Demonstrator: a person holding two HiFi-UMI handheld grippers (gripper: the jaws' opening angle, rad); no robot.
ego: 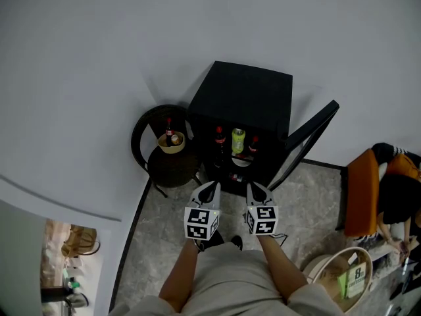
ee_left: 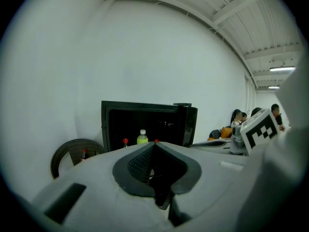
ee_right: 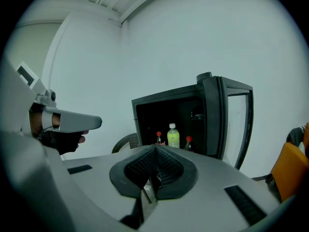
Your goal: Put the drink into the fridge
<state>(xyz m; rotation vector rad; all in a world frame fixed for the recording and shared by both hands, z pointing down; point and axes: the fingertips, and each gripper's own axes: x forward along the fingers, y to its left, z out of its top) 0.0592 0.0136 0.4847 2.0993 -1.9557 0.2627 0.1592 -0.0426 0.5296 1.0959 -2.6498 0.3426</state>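
Note:
A black mini fridge (ego: 245, 104) stands against the white wall with its door (ego: 309, 142) swung open to the right. On its shelf stand a cola bottle (ego: 220, 139), a yellow-green bottle (ego: 238, 140) and a second cola bottle (ego: 253, 146). Another cola bottle (ego: 169, 131) stands in a small basket (ego: 172, 145) on the dark wicker chair (ego: 152, 151) left of the fridge. My left gripper (ego: 209, 191) and right gripper (ego: 257, 192) hover side by side in front of the fridge, both shut and empty. The green bottle (ee_right: 173, 135) shows in the right gripper view, past the closed jaws.
An orange seat (ego: 363, 193) and a seated person (ego: 398, 199) are at the right edge. A round pale bin (ego: 339, 272) sits at lower right. The open door (ee_right: 232, 122) juts toward me on the right. The floor (ego: 164, 236) is grey stone tile.

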